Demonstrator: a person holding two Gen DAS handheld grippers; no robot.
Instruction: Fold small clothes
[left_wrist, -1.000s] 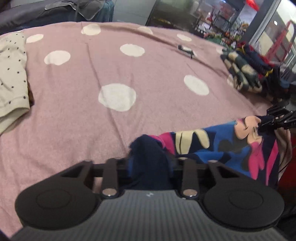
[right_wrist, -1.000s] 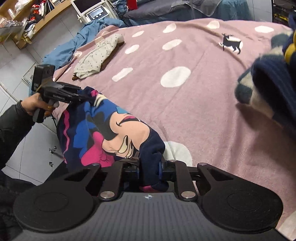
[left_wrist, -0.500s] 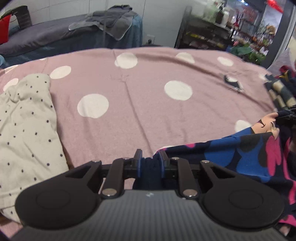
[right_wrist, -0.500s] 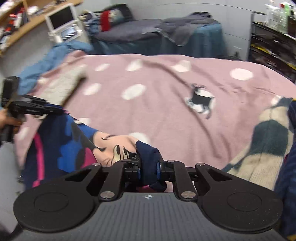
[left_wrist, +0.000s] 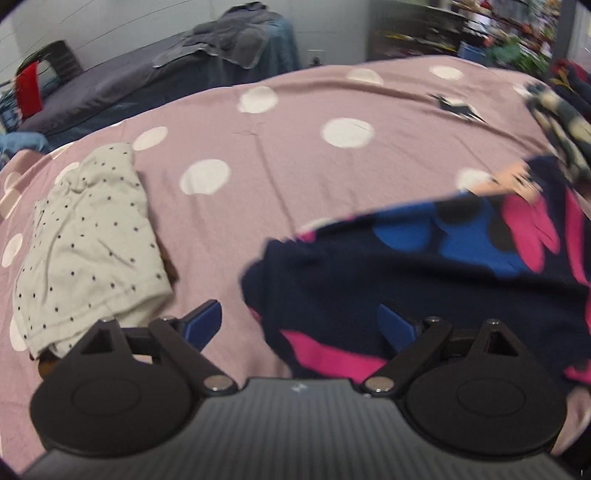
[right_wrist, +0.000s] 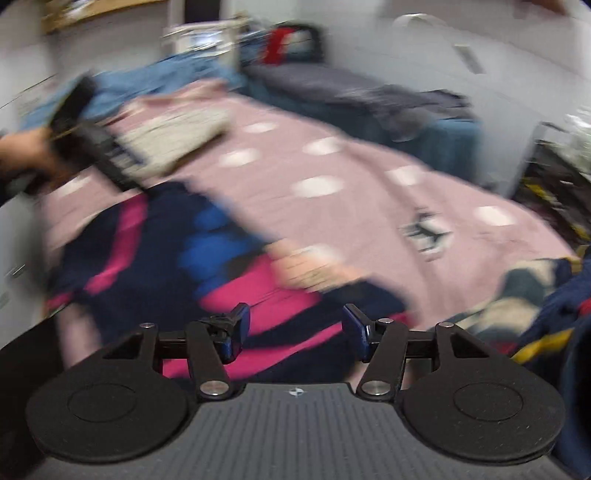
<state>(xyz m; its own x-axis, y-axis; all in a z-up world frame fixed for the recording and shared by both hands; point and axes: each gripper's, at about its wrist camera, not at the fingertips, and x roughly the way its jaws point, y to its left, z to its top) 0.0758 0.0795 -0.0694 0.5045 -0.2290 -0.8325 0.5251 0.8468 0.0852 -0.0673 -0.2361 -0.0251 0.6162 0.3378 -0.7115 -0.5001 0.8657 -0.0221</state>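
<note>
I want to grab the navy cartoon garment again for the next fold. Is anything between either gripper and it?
Nothing visible. The navy cartoon garment lies on the pink dotted blanket directly ahead of the left gripper and right gripper, whose jaws are opening with nothing pinched. The dotted cream garment lies apart.

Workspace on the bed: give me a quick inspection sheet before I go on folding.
Surface: pink spotted blanket, wrinkled.
Job's things: navy cartoon garment lying loose on the blanket; cream dotted garment at the left; a pile of dark clothes at the right edge.
Clutter: nothing seen.
Grippers: left claw and right claw opening, pads clear of the cloth.
Cables: nothing seen.
Surroundings: a second bed with grey bedding, shelving, both blurred.
</note>
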